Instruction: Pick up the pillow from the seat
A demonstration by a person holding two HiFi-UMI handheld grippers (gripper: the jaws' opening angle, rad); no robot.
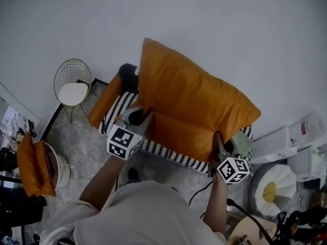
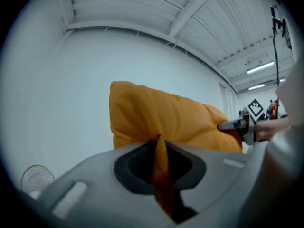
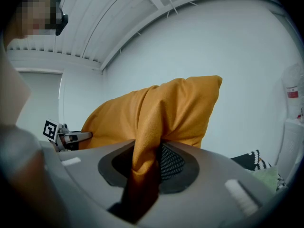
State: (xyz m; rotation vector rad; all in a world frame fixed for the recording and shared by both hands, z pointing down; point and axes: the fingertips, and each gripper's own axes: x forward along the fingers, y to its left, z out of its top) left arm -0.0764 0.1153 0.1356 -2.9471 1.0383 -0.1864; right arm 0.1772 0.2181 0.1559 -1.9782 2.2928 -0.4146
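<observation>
A large orange pillow (image 1: 189, 101) is held up over a black-and-white striped seat (image 1: 163, 149). My left gripper (image 1: 144, 115) is shut on the pillow's near left edge; a thin fold of orange cloth (image 2: 161, 167) runs between its jaws. At the near right corner my right gripper (image 1: 218, 139) is shut on a thicker bunch of cloth (image 3: 142, 160). The pillow (image 2: 166, 118) rises above both sets of jaws, and each gripper view shows the other gripper at the pillow's side (image 2: 240, 126) (image 3: 66, 137).
A gold wire chair (image 1: 73, 86) with a white seat stands at the left. Another orange cushion (image 1: 33, 165) lies on a chair at the far left. White boxes and a white-and-yellow round thing (image 1: 276, 188) crowd the right. A cable runs on the floor by my feet.
</observation>
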